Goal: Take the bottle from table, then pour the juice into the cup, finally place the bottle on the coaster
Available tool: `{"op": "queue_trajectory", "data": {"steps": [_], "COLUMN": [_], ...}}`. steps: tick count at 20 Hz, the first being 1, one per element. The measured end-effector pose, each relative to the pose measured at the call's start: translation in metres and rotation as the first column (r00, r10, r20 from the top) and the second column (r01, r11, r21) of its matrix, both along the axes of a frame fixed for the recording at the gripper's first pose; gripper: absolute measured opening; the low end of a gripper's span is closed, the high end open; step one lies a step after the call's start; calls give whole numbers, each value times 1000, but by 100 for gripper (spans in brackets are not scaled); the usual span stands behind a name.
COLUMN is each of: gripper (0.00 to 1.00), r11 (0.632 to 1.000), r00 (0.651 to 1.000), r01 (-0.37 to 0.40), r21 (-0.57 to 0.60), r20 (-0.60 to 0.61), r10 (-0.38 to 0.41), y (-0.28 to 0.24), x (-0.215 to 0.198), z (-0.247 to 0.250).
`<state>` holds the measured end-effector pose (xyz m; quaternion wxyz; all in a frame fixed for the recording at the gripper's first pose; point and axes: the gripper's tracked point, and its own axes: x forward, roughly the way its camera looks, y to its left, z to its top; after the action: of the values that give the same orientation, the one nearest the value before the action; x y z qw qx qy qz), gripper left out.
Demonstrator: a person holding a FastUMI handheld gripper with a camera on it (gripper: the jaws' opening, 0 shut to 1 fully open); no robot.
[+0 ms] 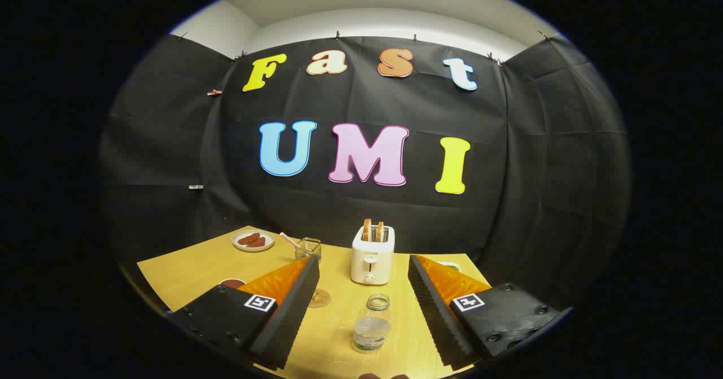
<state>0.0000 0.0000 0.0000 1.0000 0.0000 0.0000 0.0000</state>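
We see our tool (pixel 364 305) as two wedge-shaped fingers (pixel 288 311), each with a ribbed inner face. Behind each finger sits a boxy mount (pixel 508 311) studded with small round screws. On each mount, just beside the finger, we see a square white marker (pixel 259 303) printed with a blocky pattern.

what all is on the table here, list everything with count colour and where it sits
bottle: one, clear, uncapped, between the fingers
toaster: one, white, two slices up, beyond the bottle
coaster: one, tan, round, beside the left finger
plate: one, white, reddish food, far left corner
wire basket: one, dark, right of the plate
dark round item: one, partly hidden, cannot identify
table: one, light wood
gripper: one, fingers open, touching nothing
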Motion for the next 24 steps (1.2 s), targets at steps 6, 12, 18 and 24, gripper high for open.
{"op": "queue_trajectory", "data": {"steps": [6, 12, 18, 24], "gripper": [97, 97, 97, 97], "r11": [1000, 1000, 1000, 1000], "r00": [1000, 1000, 999, 1000], "r01": [8, -14, -29, -10], "r21": [13, -5, 1, -7], "r20": [-6, -11, -15, -26], "r10": [-8, 14, 29, 10], "y": [-6, -1, 3, -8], "x": [4, 2, 2, 10], "z": [-4, -8, -8, -18]}}
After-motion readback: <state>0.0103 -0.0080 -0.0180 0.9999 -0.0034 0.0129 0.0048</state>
